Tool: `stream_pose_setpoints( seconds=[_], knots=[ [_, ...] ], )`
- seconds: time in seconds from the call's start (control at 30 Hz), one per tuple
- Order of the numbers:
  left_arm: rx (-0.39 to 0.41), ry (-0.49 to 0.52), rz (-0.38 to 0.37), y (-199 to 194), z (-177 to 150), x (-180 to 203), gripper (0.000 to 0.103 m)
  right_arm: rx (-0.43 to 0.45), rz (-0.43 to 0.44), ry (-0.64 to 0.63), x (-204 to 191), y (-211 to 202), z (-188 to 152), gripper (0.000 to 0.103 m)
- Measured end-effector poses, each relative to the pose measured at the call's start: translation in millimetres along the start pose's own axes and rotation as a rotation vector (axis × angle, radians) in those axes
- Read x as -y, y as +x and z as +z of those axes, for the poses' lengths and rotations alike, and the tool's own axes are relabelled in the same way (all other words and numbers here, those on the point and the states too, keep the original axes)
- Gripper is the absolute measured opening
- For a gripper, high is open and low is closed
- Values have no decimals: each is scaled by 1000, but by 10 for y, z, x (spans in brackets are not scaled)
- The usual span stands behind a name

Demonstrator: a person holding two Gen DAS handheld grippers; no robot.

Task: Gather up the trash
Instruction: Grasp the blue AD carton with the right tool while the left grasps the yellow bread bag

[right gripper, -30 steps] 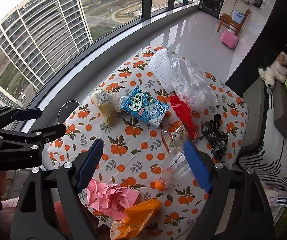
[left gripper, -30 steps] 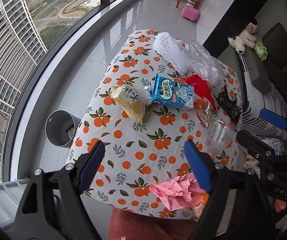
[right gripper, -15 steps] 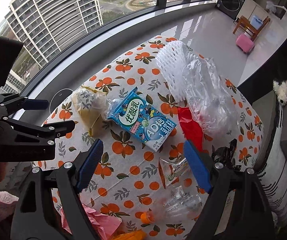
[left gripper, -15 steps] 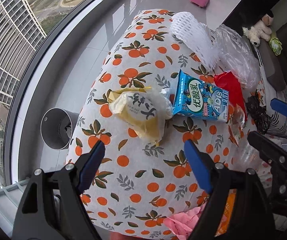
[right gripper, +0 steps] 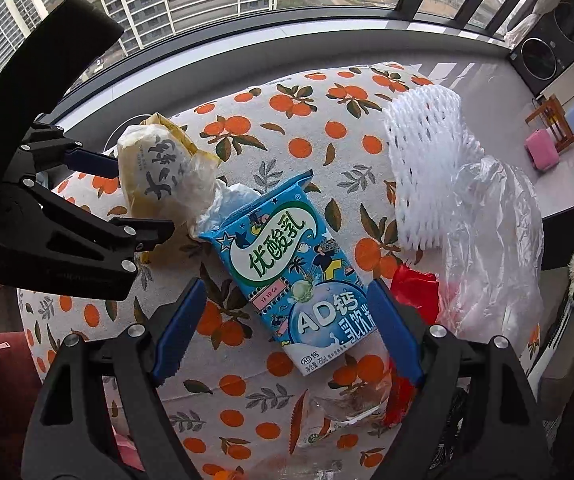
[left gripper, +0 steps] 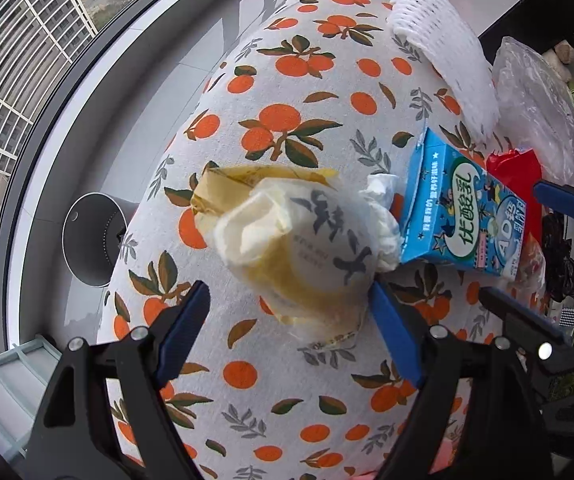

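Left tool (left gripper: pixel 289 320): jaws wide apart, nothing gripped, pointing steeply down over a crumpled yellow food wrapper (left gripper: pixel 299 248). Its blue pads stand on either side of the wrapper's near end; contact cannot be told.

Right tool (right gripper: pixel 283 324): jaws wide apart, nothing gripped, straddling the lower half of a blue milk carton (right gripper: pixel 291 268) that lies flat; pads look clear of its sides.

Wrapper and carton: just beside each other, a twist of white paper (left gripper: pixel 381 196) between them.

Bench (left gripper: pixel 287 88): rounded top under an orange-print cloth. Open cloth lies on the window side of the wrapper and toward the far edge.

Further trash, right of the carton: red bag (right gripper: pixel 415 292), touching the carton's lower corner; clear plastic bag (right gripper: pixel 495 240); white foam net (right gripper: pixel 427 160) toward the far edge; small clear snack packet (right gripper: pixel 335 412) near the front edge; black bag (left gripper: pixel 563 256) at the right side.

Floor: round grey bin (left gripper: pixel 91 240) stands below the bench's left edge, beside the window sill (left gripper: pixel 19 200).
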State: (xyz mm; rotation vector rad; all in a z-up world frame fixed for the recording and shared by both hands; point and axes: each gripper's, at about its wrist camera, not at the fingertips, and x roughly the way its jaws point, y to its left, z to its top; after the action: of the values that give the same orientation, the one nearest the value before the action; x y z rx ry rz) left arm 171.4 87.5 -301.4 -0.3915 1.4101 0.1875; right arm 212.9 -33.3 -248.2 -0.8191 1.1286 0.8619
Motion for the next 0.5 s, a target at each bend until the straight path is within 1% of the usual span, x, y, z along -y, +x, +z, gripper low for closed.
stream_pose_setpoints(
  seconds=[0.07,0.13,0.17,0.2,0.3,0.37,0.4,0.43,0.47,0.5],
  knots=[
    [-5,11,7,40,-49,3,73,-8,1,-72,-14,111,43,80],
    [-22,0,-11,99,-93,2,61,-25,0,-135,-18,220,76,80],
    [-30,-10,-19,134,-123,20,59,-33,-6,-164,-22,269,89,80],
    [-33,-16,-22,158,-141,18,54,-42,-1,-191,-29,309,100,80],
    [-18,-21,-15,184,-158,14,49,-68,-1,-265,-83,413,120,80],
    [-11,-33,-26,190,-151,-9,46,-95,-10,-315,-130,492,115,79],
    [-6,-35,-29,194,-150,-30,42,-104,-11,-330,-149,523,113,79],
    [-1,-38,-31,195,-152,-54,39,-114,-10,-336,-162,548,116,72],
    [4,-42,-35,196,-153,-72,37,-120,-2,-335,-171,558,116,70],
    [11,-44,-36,193,-159,-89,32,-115,5,-327,-174,541,115,70]
  ],
)
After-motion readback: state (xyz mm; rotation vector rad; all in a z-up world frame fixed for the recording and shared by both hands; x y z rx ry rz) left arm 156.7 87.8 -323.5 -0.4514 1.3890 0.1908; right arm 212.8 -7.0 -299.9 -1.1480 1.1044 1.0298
